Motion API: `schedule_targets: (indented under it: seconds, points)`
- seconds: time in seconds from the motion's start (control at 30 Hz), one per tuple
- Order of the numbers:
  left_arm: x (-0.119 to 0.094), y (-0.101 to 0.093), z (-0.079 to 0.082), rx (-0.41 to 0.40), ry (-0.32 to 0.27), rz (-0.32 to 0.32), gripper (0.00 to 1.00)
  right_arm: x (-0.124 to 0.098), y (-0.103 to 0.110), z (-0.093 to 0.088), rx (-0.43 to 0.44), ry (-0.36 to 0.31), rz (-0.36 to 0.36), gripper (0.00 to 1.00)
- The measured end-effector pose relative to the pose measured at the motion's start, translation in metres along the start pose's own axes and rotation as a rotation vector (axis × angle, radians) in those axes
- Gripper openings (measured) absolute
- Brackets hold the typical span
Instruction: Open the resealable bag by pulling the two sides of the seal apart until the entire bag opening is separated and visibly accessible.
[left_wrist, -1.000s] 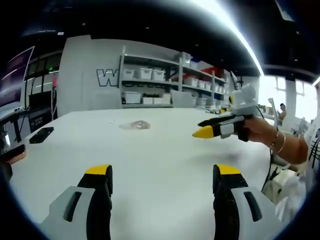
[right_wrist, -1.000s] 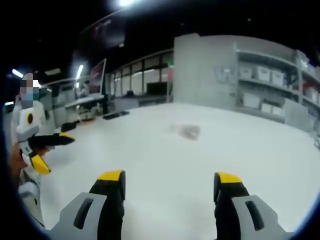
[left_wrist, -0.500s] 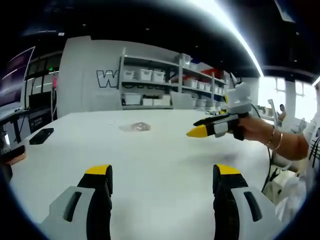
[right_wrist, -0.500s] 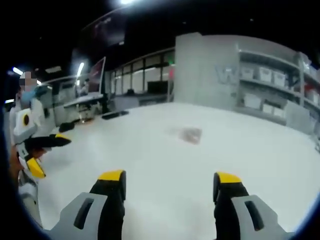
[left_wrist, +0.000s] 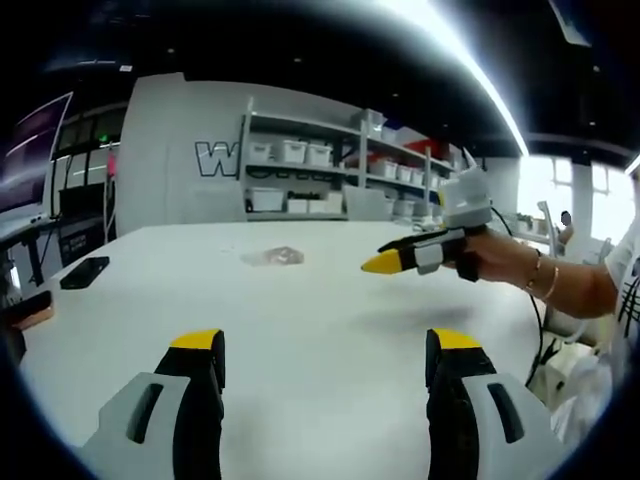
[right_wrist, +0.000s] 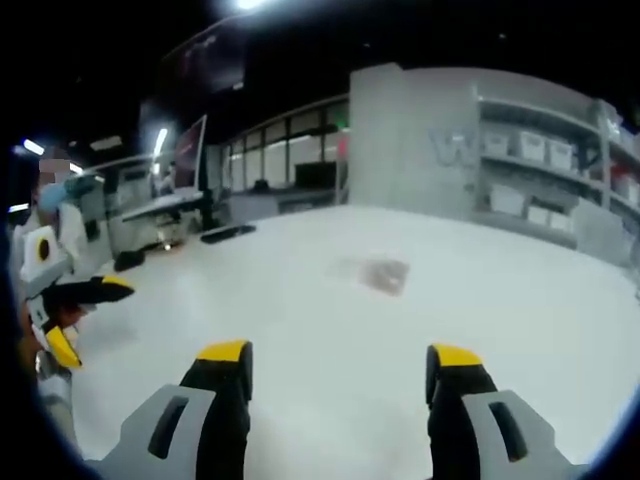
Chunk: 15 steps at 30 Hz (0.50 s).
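In my left gripper view the small clear resealable bag (left_wrist: 272, 256) lies flat on the broad white table (left_wrist: 300, 330), far ahead and untouched. My left gripper (left_wrist: 325, 352) hangs above the near table, its yellow-tipped jaws spread wide. My right gripper (left_wrist: 385, 262) has slid further in from the right since a second ago, nearer the bag; its jaws look pressed together there, while its own view shows them apart.

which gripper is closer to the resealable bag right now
Right, going by the left gripper view. There the right gripper reaches out over the table, its tip partway to the bag. The left gripper sits back near the table's near edge. Neither touches the bag.
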<state>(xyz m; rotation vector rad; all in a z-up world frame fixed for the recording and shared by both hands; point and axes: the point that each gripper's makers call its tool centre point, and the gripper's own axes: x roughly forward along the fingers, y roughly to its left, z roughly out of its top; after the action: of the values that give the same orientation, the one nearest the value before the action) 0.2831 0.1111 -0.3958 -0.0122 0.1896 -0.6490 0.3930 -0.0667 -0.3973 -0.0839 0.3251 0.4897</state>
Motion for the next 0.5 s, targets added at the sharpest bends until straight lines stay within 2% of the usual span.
schedule_targets:
  seconds: [0.5]
  points:
    - [0.001, 0.000, 0.000, 0.000, -0.002, 0.002, 0.82, 0.016, -0.011, 0.001, 0.008, 0.012, -0.010, 0.70]
